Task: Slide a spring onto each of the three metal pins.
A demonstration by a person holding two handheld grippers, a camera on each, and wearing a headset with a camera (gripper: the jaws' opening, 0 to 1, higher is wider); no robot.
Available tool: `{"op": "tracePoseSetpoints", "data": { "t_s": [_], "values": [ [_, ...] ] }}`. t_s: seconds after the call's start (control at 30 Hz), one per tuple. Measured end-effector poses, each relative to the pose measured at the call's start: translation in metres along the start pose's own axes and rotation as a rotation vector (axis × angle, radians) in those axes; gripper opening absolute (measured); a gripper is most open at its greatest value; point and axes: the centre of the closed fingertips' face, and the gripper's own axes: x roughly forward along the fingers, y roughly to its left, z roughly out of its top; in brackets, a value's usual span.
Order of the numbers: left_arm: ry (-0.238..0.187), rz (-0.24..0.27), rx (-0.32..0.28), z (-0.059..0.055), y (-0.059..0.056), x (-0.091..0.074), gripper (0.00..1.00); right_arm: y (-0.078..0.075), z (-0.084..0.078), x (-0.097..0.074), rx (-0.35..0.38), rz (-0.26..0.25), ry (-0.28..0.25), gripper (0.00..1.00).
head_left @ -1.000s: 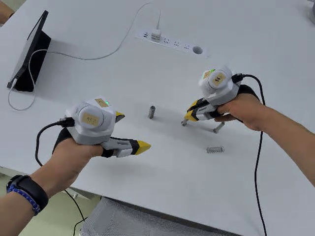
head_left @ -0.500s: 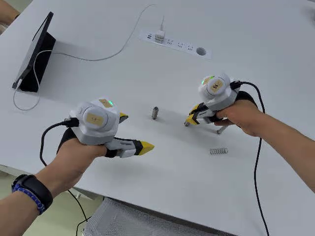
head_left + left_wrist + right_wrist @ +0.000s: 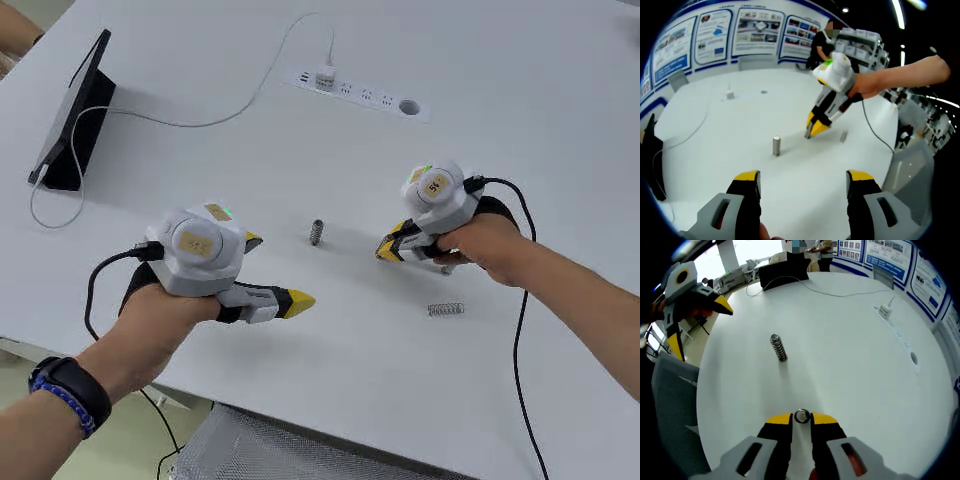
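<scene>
My right hand-held gripper (image 3: pixel 386 251) clamped on round metal piece (image 3: pixel 801 416); left hand-held gripper (image 3: pixel 804 176) jaws apart. Loose spring (image 3: pixel 445 309) lies flat, lengthwise along near edge of surface (image 3: pixel 520 120), closest to right.

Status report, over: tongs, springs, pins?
Left tongs open, free. Right tongs shut on bare pin. Standing spring on its pin; loose spring lying on table.

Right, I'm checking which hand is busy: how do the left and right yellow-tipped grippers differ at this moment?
The left yellow-tipped gripper has its jaws wide apart and empty; the right yellow-tipped gripper has its jaws closed on a small round-headed metal pin. The left gripper faces the upright coiled metal spring without reaching it; the right gripper's tips sit down at the white table. Both share grey-white bodies.
</scene>
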Motion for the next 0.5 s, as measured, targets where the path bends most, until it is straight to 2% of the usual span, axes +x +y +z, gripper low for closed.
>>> {"op": "tracePoseSetpoints", "data": {
  "t_s": [0.23, 0.5],
  "values": [
    [0.002, -0.002, 0.002, 0.0, -0.001, -0.001, 0.71, 0.0, -0.002, -0.008, 0.013, -0.014, -0.014, 0.24],
    [0.002, -0.007, 0.012, 0.001, -0.005, 0.0, 0.72, 0.003, -0.007, -0.027, 0.015, -0.052, -0.031, 0.34]
  ]
}}
